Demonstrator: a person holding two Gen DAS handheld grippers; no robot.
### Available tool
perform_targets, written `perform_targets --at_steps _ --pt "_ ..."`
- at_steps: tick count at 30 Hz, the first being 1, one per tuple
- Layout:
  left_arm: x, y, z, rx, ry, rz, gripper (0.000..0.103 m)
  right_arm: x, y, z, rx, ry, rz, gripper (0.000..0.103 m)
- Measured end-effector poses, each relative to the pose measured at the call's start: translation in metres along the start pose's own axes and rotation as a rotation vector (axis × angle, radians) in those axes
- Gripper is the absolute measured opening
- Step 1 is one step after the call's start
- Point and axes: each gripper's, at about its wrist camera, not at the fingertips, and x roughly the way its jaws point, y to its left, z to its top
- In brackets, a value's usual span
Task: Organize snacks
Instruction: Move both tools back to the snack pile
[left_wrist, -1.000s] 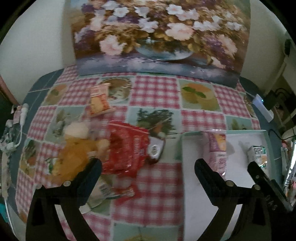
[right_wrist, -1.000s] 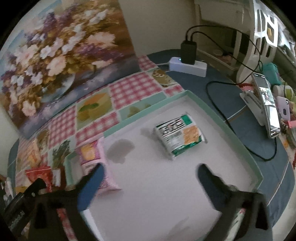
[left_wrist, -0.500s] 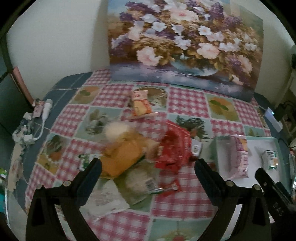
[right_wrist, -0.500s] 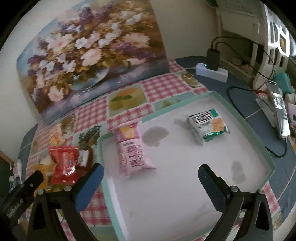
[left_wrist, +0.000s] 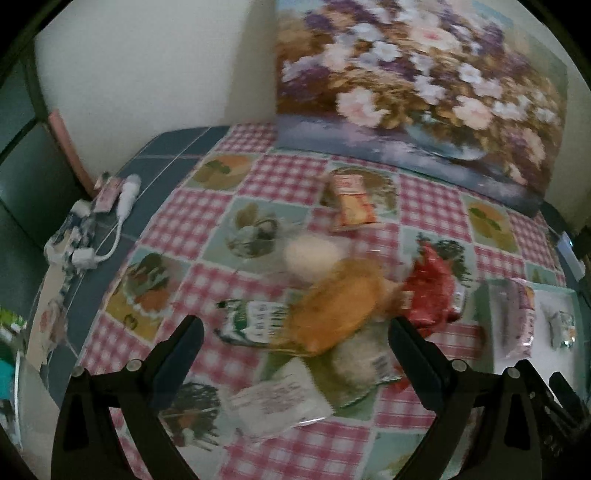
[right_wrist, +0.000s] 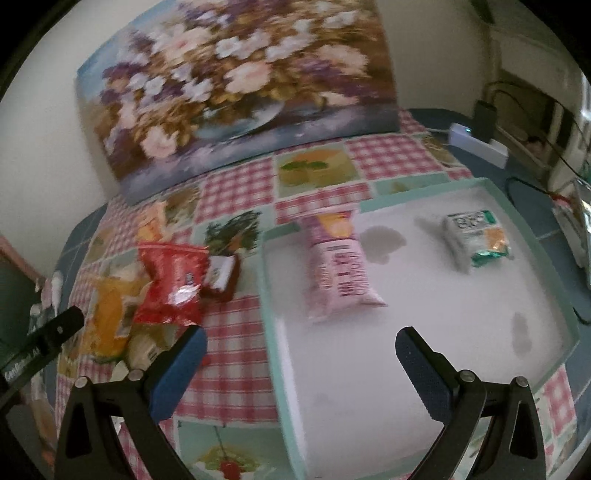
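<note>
**A:** Left wrist view first. The left claw (left_wrist: 293, 341) is spread wide with nothing in it, hanging over the heap of snacks on the desk (left_wrist: 280, 181) and tipped down toward it. The heap is a mess: an orange bag (left_wrist: 338, 308) lies on top of a green-and-white packet (left_wrist: 253, 321), a white packet (left_wrist: 277, 400) sits nearest the camera, and a red bag (left_wrist: 432, 291) is just beside them. Biggest risk I see is the fingers closing on two overlapping packs at once, or pinching a slick corner so it slides out on the way over.

**B:** Yeah, and the picture is blurry, so I can't tell which pack it's lined up on. There's also a small orange packet (left_wrist: 351, 201) off on its own near the painting (left_wrist: 421, 85), easy to forget.

**A:** Right wrist view. The right claw (right_wrist: 299, 349) is released too, empty, angled down over the near part of the tray (right_wrist: 569, 321). A pink bag (right_wrist: 340, 266) and a green-and-white biscuit pack (right_wrist: 474, 238) already lie inside, well apart.

**B:** That pink bag leans over the tray's far rim, I think. A nudge could tip it back out. The tray's left wall is another snag if the next pack comes in low.
</note>
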Motion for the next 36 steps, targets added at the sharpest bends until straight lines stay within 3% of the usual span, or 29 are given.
perform_targets --at_steps 7,13,23,31,36 --pt "0.009 0.043 0.000 -0.086 0.029 0.022 0.100 0.006 0.033 -0.004 -0.060 0.002 0.075 0.103" --pt "0.023 0.064 -0.004 -0.137 0.082 -0.011 0.100 0.020 0.056 -0.009 -0.084 0.039 0.107 0.103" --pt "0.057 0.056 -0.025 -0.103 0.239 -0.067 0.100 0.054 0.084 -0.031 -0.227 0.156 0.079 0.102" --pt "0.077 0.049 -0.048 -0.117 0.360 -0.109 0.100 0.069 0.095 -0.046 -0.340 0.187 0.039 0.091" --pt "0.084 0.045 -0.056 -0.102 0.392 -0.096 0.100 0.074 0.104 -0.052 -0.422 0.174 0.008 0.088"
